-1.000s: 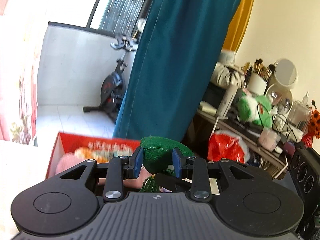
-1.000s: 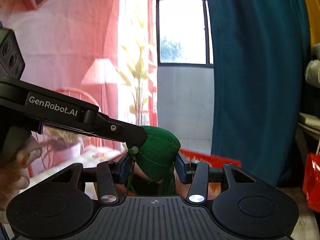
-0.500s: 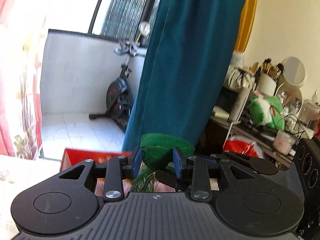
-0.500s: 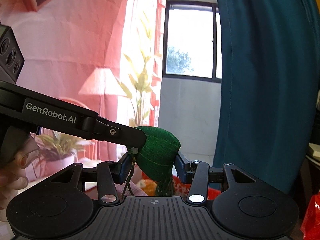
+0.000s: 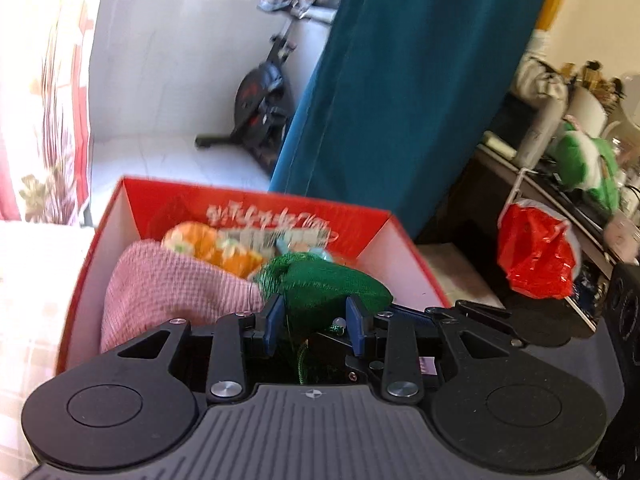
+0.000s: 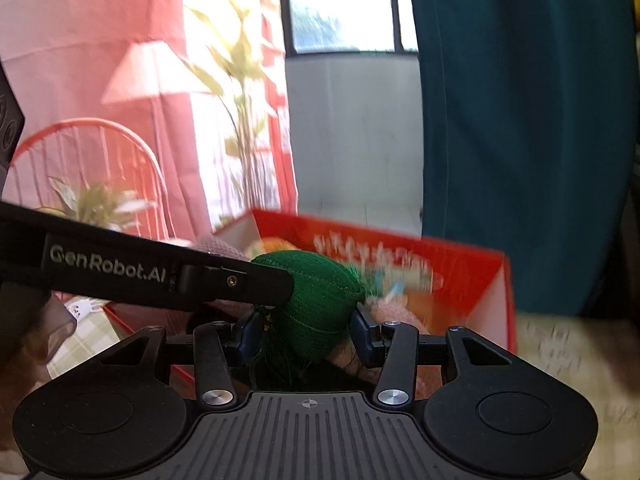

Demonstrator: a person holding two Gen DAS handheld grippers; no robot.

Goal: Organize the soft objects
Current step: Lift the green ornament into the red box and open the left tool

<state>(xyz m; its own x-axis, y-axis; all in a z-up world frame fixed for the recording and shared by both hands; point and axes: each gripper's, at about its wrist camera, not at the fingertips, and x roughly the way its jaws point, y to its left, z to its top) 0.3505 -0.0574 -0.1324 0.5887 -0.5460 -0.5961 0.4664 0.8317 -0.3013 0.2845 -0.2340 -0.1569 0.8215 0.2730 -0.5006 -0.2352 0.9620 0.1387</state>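
Observation:
Both grippers hold one green mesh pouch (image 5: 328,284) over the near edge of a red cardboard box (image 5: 404,236). My left gripper (image 5: 314,326) is shut on the pouch from one side. My right gripper (image 6: 306,332) is shut on the same pouch (image 6: 320,300) from the other side. The left gripper's arm crosses the right wrist view from the left. The box holds a pink knitted cloth (image 5: 172,288), an orange soft toy (image 5: 208,244) and other soft things. The pouch's green cord hangs down between the fingers.
A teal curtain (image 5: 400,92) hangs behind the box. An exercise bike (image 5: 260,96) stands on the balcony floor. A cluttered dresser with a red plastic bag (image 5: 536,252) and a green plush toy (image 5: 584,164) is at the right. A pink printed backdrop (image 6: 100,80) is at the left.
Both grippers have tipped down with the green pouch and brought it low over the red box, whose inside now shows. The grip on the pouch is unchanged.

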